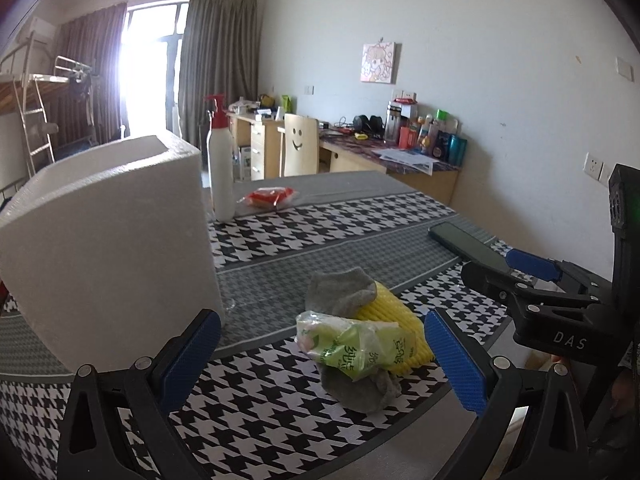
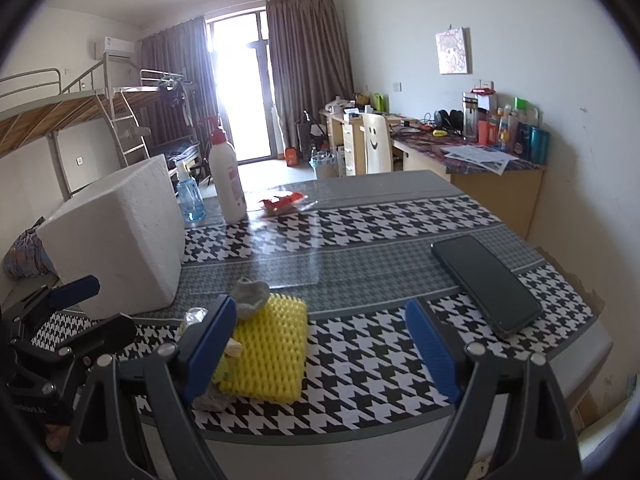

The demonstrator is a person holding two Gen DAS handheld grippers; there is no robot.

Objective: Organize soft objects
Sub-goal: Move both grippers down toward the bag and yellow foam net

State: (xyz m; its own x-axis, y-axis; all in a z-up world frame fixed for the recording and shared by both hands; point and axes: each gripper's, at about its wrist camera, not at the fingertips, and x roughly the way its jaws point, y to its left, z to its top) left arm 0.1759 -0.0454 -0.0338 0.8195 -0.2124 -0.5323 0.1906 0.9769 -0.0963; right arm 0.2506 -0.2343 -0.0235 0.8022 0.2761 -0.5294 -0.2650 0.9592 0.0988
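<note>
Left wrist view: tabletop [image 1: 320,236] under houndstooth cloth carries a white foam box [image 1: 108,248], pump bottle [image 1: 220,168], red packet [image 1: 268,197] and phone [image 1: 464,244]. Soft pile sits near the front edge: grey sock [image 1: 340,292], yellow foam net [image 1: 400,320], green wrapper [image 1: 348,346]. Left hand-held gripper [image 1: 320,360] and right hand-held gripper [image 2: 320,352] are both released, holding nothing. Desk [image 2: 480,160], bunk bed [image 2: 60,104] and curtains [image 2: 308,68] stand behind.

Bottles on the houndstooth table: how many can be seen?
2. A white pump bottle with a red top stands at the far side, beside the foam box. A small blue spray bottle stands just left of it, showing only in the right wrist view.
</note>
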